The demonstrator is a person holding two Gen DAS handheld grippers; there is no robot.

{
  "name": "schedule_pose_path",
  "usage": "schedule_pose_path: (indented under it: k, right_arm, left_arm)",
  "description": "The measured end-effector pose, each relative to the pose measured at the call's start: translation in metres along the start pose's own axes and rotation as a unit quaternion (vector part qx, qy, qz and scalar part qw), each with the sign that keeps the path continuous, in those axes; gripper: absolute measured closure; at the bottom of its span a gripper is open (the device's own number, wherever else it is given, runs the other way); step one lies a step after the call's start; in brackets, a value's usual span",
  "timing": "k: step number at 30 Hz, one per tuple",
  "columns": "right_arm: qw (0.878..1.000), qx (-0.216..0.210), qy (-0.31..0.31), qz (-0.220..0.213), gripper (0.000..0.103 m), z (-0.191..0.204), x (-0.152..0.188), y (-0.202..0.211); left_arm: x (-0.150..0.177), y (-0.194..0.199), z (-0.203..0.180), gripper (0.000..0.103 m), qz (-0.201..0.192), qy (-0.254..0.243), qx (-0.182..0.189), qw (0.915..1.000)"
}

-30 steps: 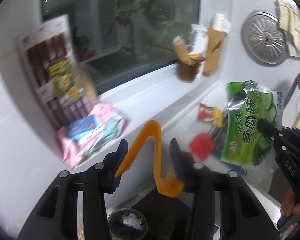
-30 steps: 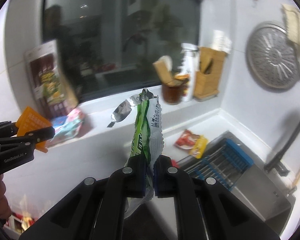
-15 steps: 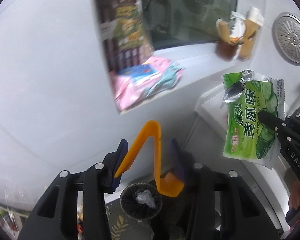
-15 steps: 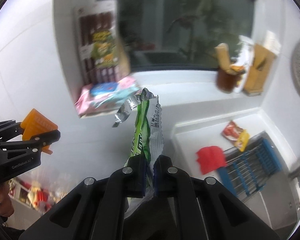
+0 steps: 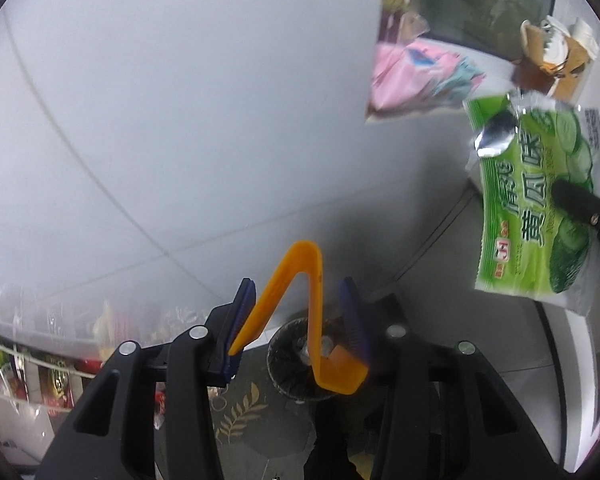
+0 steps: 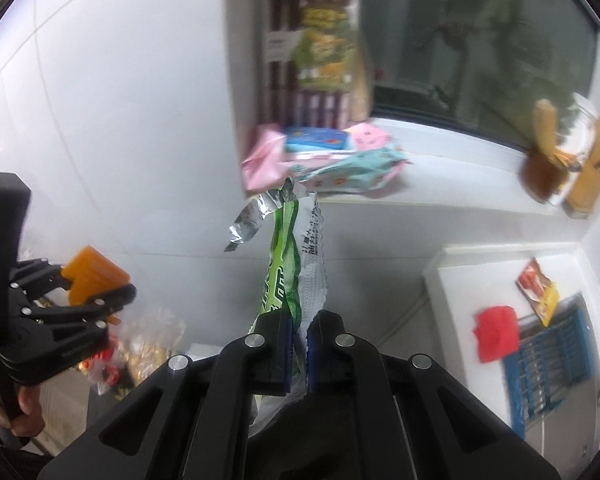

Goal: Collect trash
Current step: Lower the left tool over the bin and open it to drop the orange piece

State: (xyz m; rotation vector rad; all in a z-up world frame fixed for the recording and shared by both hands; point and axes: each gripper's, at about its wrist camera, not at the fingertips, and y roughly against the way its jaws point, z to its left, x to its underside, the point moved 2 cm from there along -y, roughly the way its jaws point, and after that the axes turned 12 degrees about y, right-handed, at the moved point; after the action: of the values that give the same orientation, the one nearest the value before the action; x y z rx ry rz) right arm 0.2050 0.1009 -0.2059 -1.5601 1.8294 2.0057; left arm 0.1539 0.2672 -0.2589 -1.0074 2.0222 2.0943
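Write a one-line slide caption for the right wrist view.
Right gripper shut on a torn green snack bag; left gripper holds a bent orange strip beside it.

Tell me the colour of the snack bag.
Green with white text, silver inside; the snack bag shows best in the left wrist view.

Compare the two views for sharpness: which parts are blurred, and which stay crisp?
Left wrist view: the tongs and orange piece are crisp; the pink packets smear. Right wrist view: the green wrapper is sharp; the windowsill jar is blurred.
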Motion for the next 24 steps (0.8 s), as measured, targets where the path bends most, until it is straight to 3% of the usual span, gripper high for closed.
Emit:
schedule_pose_path:
  k: [14,24]
  right_arm:
    - [0.997,-0.031,0.053,0.055,0.098,0.039,0.012,-0.056]
    - [0.992,-0.044,0.082,0.082,0.098,0.06,0.027,-0.106]
  left_arm:
    - [0.049,-0.104,0.05,0.058,0.097,0.044,-0.024,0.994]
    - [0.064,-0.144,0.07,0.057,0.112,0.088,-0.033,0.9892]
